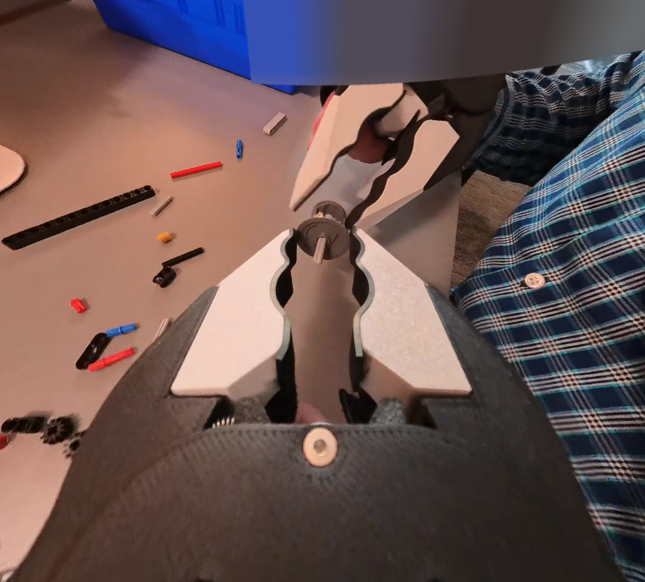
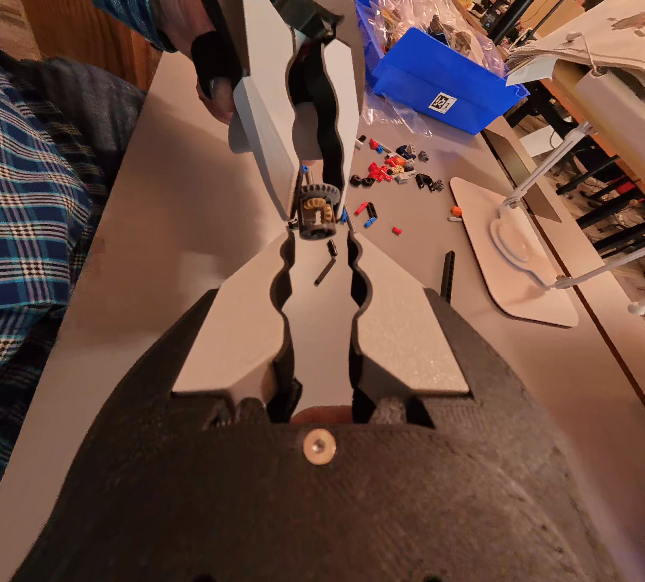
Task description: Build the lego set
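A dark grey gear housing [image 1: 323,241] with a short grey axle through it is held in the air above the grey table [image 1: 122,104]. My left gripper [image 1: 321,233] is shut on it, one finger on each side. In the right wrist view the housing [image 2: 317,213] shows tan bevel gears inside, with the left gripper [image 2: 316,216] coming down from above. My right gripper [image 2: 319,233] is open, its tips level with the housing's near end and apart from it. It also shows in the left wrist view [image 1: 321,216], facing the left gripper.
Loose parts lie on the table: a long black beam [image 1: 80,216], a red axle [image 1: 195,170], pins, and a mixed pile [image 2: 391,167]. A blue bin [image 2: 446,83] with plastic bags stands behind. A white lamp base [image 2: 516,268] is at the right. A person's plaid shirt [image 1: 558,251] is close by. The grippers are tip to tip, or close to it. Left tips and right tips are each some 20 centimetres from the long black beam [image 1: 80,216]. It is also in sight in the right wrist view [image 2: 447,280].
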The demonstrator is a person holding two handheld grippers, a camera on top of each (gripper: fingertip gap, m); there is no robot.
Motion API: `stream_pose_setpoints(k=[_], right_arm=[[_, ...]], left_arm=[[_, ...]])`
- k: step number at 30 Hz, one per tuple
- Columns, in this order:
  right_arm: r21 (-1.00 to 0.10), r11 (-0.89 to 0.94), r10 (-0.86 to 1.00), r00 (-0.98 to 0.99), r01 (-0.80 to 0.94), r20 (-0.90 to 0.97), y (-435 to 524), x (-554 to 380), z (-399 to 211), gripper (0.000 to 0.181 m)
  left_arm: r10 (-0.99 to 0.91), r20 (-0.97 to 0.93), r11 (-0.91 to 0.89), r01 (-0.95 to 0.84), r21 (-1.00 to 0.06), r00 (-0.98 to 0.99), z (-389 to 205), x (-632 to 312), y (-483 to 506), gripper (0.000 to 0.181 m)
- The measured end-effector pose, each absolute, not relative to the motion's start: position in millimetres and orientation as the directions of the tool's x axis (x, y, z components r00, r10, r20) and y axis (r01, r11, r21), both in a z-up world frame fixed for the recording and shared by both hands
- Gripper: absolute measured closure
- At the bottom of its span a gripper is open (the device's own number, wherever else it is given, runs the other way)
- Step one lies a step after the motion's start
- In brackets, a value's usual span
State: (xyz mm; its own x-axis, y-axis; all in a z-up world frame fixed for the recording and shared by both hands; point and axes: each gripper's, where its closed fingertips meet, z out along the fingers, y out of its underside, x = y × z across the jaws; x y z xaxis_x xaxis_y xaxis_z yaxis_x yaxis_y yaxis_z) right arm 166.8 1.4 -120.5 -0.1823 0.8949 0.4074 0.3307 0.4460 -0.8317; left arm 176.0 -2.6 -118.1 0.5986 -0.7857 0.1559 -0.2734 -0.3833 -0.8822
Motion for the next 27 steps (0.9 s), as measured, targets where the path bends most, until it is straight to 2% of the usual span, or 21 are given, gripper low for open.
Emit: stream_pose_setpoints(k=[3, 8, 19, 27], right_arm=[[-0.852, 0.394, 0.919, -0.169, 0.345, 0.357, 10, 167, -121, 0.153], [-0.806, 0.349, 0.936, -0.135, 0.478, 0.325, 41, 157, -141, 0.156], [-0.796, 0.310, 0.950, -0.195, 0.521, 0.242, 52, 86, -138, 0.162], [-0.785, 0.332, 0.943, -0.207, 0.524, 0.261, 61, 21, -127, 0.163]], left_arm=[[-0.750, 0.114, -0.385, -0.290, -0.876, 0.651, -119, 162, -4, 0.153], [-0.663, 0.067, -0.411, -0.289, -0.864, 0.745, -120, 131, -11, 0.153], [-0.499, 0.022, -0.453, -0.239, -0.859, 0.867, -125, 65, -37, 0.153], [-0.414, 0.021, -0.427, -0.173, -0.888, 0.910, -118, 21, -52, 0.153]])
